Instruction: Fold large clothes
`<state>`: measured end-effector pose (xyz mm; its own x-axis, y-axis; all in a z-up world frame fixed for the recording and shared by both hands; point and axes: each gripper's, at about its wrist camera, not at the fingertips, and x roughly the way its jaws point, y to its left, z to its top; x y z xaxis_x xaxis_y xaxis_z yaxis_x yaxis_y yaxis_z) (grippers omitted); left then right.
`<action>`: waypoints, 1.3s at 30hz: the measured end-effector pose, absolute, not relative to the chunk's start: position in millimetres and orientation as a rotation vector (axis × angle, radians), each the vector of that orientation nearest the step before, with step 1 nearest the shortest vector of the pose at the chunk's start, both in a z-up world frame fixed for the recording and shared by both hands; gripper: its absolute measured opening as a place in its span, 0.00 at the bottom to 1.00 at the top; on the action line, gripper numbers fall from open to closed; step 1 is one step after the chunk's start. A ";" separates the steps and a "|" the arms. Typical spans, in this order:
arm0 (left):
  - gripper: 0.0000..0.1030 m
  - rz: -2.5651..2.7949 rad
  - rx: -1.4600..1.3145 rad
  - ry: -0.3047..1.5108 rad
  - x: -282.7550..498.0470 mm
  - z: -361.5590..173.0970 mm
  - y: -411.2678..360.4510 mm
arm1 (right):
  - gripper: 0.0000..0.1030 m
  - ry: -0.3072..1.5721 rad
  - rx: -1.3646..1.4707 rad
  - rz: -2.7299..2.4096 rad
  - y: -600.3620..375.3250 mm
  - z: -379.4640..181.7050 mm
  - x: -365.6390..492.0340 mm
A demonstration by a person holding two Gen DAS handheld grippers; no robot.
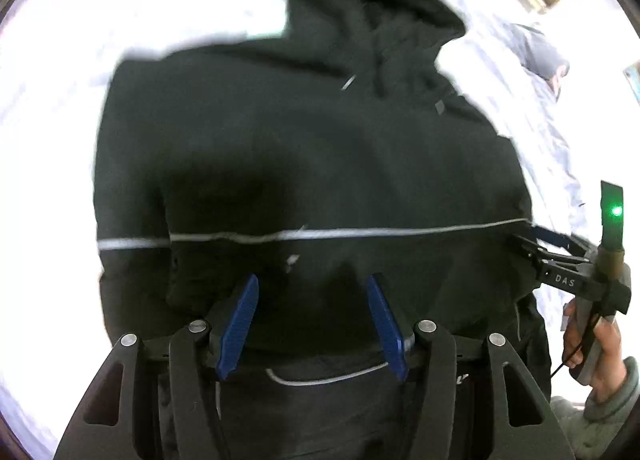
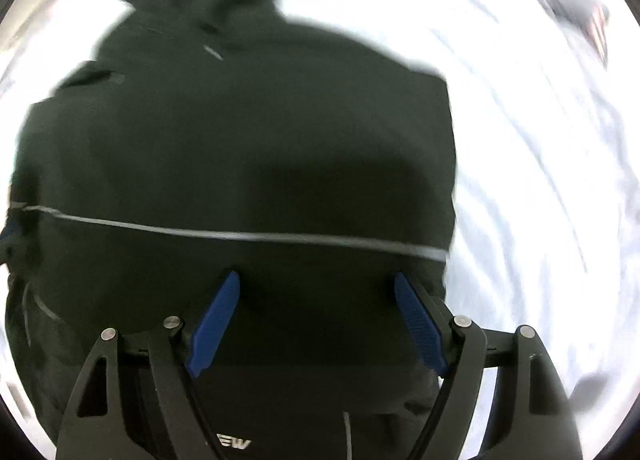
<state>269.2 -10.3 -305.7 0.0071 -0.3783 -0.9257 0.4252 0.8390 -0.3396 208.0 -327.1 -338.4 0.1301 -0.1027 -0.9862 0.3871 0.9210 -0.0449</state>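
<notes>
Dark hooded jacket (image 1: pixel 304 164) spread flat on white bed (image 1: pixel 48 140) for folding. Left gripper (image 1: pixel 312 324) and right gripper (image 2: pixel 320 320) above its hem, jaws apart, holding nothing.

- Left gripper (image 1: pixel 312 284): black linkage arms, silver round rivets, ribbed blue pads.
- Right gripper (image 2: pixel 316 280): same black frame and blue pads; "DAS" lettering, green light, thin black cable.
- Hand (image 1: pixel 592 344): grey-green fleecy sleeve (image 1: pixel 616 392).

A bedroom: rumpled white bedsheet (image 1: pixel 52 132) spread beneath everything
</notes>
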 end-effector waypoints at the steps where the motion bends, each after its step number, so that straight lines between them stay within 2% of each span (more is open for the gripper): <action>1: 0.56 -0.629 0.032 1.461 271.8 -317.5 -12.5 | 0.79 1.411 0.284 -0.359 -331.3 -345.1 206.5; 5: 0.57 -0.652 0.077 1.490 279.4 -325.4 -29.8 | 0.79 1.432 0.306 -0.372 -336.0 -340.5 213.4; 10: 0.57 -0.732 0.058 1.392 300.8 -276.1 -33.4 | 0.79 1.341 0.366 -0.325 -354.7 -299.5 240.8; 18: 0.57 -0.675 -0.022 1.248 410.7 -237.1 -71.8 | 0.79 1.135 0.324 -0.294 -382.3 -243.4 351.8; 25: 0.57 -0.625 0.013 1.217 492.4 -257.6 -123.9 | 0.79 1.096 0.367 -0.275 -411.6 -258.3 422.8; 31: 0.57 -0.599 -0.041 1.277 543.4 -293.7 -143.8 | 0.77 1.118 0.443 -0.270 -424.6 -305.1 475.6; 32: 0.57 -0.578 -0.027 1.287 550.3 -301.0 -148.2 | 0.73 1.122 0.458 -0.270 -427.5 -312.2 481.4; 33: 0.57 -0.557 -0.002 1.300 556.9 -309.0 -153.4 | 0.56 1.132 0.461 -0.272 -429.1 -318.5 485.1; 34: 0.57 -0.542 0.021 1.314 563.0 -315.8 -157.8 | 0.32 1.148 0.462 -0.267 -431.1 -323.8 490.1; 35: 0.52 -0.529 0.028 1.314 567.4 -319.2 -159.6 | 0.21 1.149 0.459 -0.263 -433.4 -324.9 492.2; 36: 0.27 -0.531 0.026 1.306 569.3 -318.9 -160.0 | 0.14 1.132 0.453 -0.265 -435.4 -321.6 491.8; 37: 0.14 -0.551 0.008 1.297 571.2 -315.4 -159.2 | 0.11 1.098 0.447 -0.263 -437.6 -313.8 488.2; 39: 0.12 -0.573 -0.053 1.231 571.7 -296.1 -148.9 | 0.11 1.031 0.423 -0.262 -441.2 -297.2 477.6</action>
<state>571.7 -148.9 -296.1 0.2114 -0.4400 -0.8727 0.3837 0.8586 -0.3400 477.6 -441.2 -297.2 0.4933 -0.0129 -0.8697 0.4035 0.8892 0.2157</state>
